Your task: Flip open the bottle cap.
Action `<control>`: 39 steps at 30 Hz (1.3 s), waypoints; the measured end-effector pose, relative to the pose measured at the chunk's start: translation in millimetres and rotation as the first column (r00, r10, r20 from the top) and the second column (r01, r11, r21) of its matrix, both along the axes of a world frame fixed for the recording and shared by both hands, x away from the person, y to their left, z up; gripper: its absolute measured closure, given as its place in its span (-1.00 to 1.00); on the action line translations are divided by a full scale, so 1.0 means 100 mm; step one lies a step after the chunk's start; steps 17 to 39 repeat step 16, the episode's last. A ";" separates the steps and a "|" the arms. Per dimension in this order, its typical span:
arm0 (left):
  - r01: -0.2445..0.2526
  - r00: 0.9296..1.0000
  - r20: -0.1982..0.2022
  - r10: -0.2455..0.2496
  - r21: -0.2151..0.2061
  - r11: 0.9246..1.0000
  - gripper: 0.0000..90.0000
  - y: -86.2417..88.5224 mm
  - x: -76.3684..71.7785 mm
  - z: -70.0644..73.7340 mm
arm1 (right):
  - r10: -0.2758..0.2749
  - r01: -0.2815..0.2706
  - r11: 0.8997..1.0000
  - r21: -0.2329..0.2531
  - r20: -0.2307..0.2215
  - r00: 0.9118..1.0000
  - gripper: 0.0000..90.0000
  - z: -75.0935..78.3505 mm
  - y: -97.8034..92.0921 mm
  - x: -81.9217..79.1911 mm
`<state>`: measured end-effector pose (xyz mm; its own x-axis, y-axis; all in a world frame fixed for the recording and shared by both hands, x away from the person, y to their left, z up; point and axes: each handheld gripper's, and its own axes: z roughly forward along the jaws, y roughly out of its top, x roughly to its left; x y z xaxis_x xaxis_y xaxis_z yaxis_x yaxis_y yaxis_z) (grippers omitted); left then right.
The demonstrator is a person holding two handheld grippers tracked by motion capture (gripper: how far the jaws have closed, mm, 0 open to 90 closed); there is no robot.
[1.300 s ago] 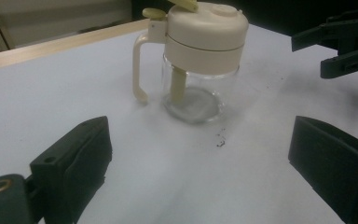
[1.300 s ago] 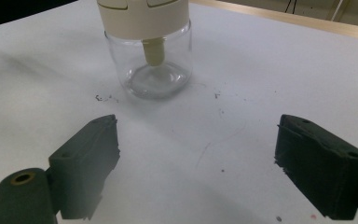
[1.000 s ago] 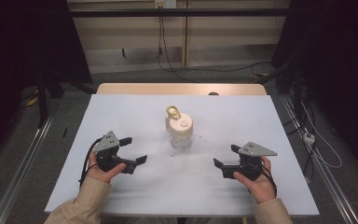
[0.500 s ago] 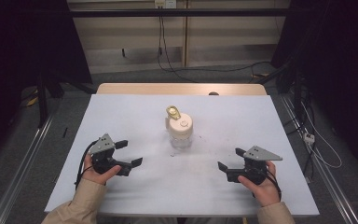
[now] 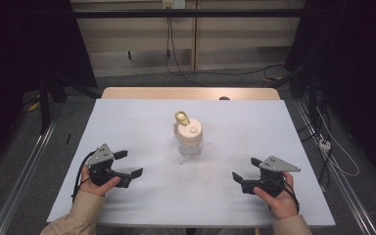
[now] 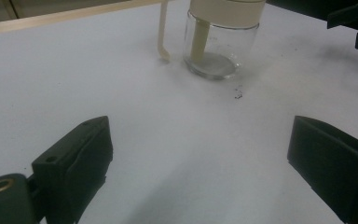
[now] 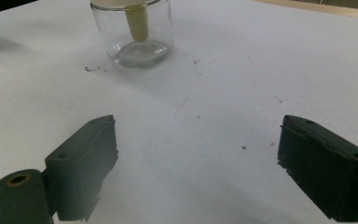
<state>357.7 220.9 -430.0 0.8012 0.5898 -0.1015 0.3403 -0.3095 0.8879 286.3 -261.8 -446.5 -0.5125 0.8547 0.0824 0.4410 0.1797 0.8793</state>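
A clear glass jar (image 5: 189, 143) with a cream lid and a gold flip cap stands upright near the middle of the white table (image 5: 127, 122). The same jar (image 6: 220, 39) appears ahead in the left gripper view, with a cream spoon stem inside it and another cream piece beside it. My left gripper (image 5: 129, 164) is open at the table's front left, well short of the jar. At the front right my right gripper (image 5: 247, 170) is open too, with the jar (image 7: 133, 30) ahead of it. Nothing lies between either pair of jaws.
Small dark specks (image 7: 94, 69) dot the table beside the jar. A wooden strip (image 5: 191, 93) edges the table's far side. Cables (image 5: 333, 156) trail on the floor to the right, and rails run along both sides.
Both grippers have drawn back toward the table's front edge and slightly outward, away from the jar. The jar has not moved.
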 end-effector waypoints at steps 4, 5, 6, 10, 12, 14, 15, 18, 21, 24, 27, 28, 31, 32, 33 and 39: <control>-0.008 1.000 -0.008 0.008 0.002 1.000 -0.86 0.04 -0.01 -0.02 | 0.001 -0.001 1.000 -0.002 -0.001 1.000 -0.75 0.00 0.00 0.00; -0.013 1.000 -0.003 0.013 0.004 1.000 -0.86 0.06 -0.01 -0.02 | 0.001 -0.001 1.000 -0.003 -0.001 1.000 -0.74 -0.01 0.00 0.00; -0.014 1.000 0.005 0.014 0.012 1.000 -0.86 0.07 -0.01 -0.02 | 0.003 -0.003 1.000 -0.003 0.001 1.000 -0.75 -0.01 0.00 0.00; -0.015 1.000 0.003 0.015 0.027 1.000 -0.86 0.05 -0.01 -0.04 | 0.000 0.000 1.000 0.000 -0.007 1.000 -0.75 -0.02 0.00 0.00; -0.010 1.000 -0.004 0.010 0.032 0.999 -0.86 0.04 0.00 -0.04 | -0.003 0.003 1.000 -0.002 -0.008 1.000 -0.75 -0.02 -0.01 0.00; -0.014 1.000 -0.002 0.014 0.039 0.999 -0.86 0.05 0.01 -0.05 | -0.006 0.006 1.000 -0.002 -0.008 1.000 -0.75 -0.02 -0.02 0.01; -0.018 1.000 -0.007 0.018 0.039 0.999 -0.86 0.05 0.01 -0.05 | -0.007 0.007 1.000 -0.003 -0.008 1.000 -0.75 -0.02 -0.03 0.01; -0.018 1.000 -0.007 0.018 0.039 0.999 -0.86 0.05 0.01 -0.05 | -0.006 0.006 1.000 -0.004 -0.009 1.000 -0.75 -0.03 -0.03 0.01; -0.018 1.000 -0.007 0.018 0.039 0.999 -0.86 0.05 0.01 -0.05 | -0.006 0.006 1.000 -0.004 -0.009 1.000 -0.75 -0.03 -0.03 0.01; -0.018 1.000 -0.007 0.018 0.039 0.999 -0.86 0.05 0.01 -0.05 | -0.006 0.006 1.000 -0.004 -0.009 1.000 -0.75 -0.03 -0.03 0.01; -0.018 1.000 -0.007 0.018 0.039 0.999 -0.86 0.05 0.01 -0.05 | -0.006 0.006 1.000 -0.004 -0.009 1.000 -0.75 -0.03 -0.03 0.01; -0.018 1.000 -0.007 0.018 0.039 0.999 -0.86 0.05 0.01 -0.05 | -0.006 0.006 1.000 -0.004 -0.009 1.000 -0.75 -0.03 -0.03 0.01; -0.018 1.000 -0.007 0.018 0.039 0.999 -0.86 0.05 0.01 -0.05 | -0.006 0.006 1.000 -0.004 -0.009 1.000 -0.75 -0.03 -0.03 0.01; -0.018 1.000 -0.007 0.018 0.039 0.999 -0.86 0.05 0.01 -0.05 | -0.006 0.006 1.000 -0.004 -0.009 1.000 -0.75 -0.03 -0.03 0.01; -0.018 1.000 -0.007 0.018 0.039 0.999 -0.86 0.05 0.01 -0.05 | -0.006 0.006 1.000 -0.004 -0.009 1.000 -0.75 -0.03 -0.03 0.01; -0.018 1.000 -0.007 0.018 0.039 0.999 -0.86 0.05 0.01 -0.05 | -0.006 0.006 1.000 -0.004 -0.009 1.000 -0.75 -0.03 -0.03 0.01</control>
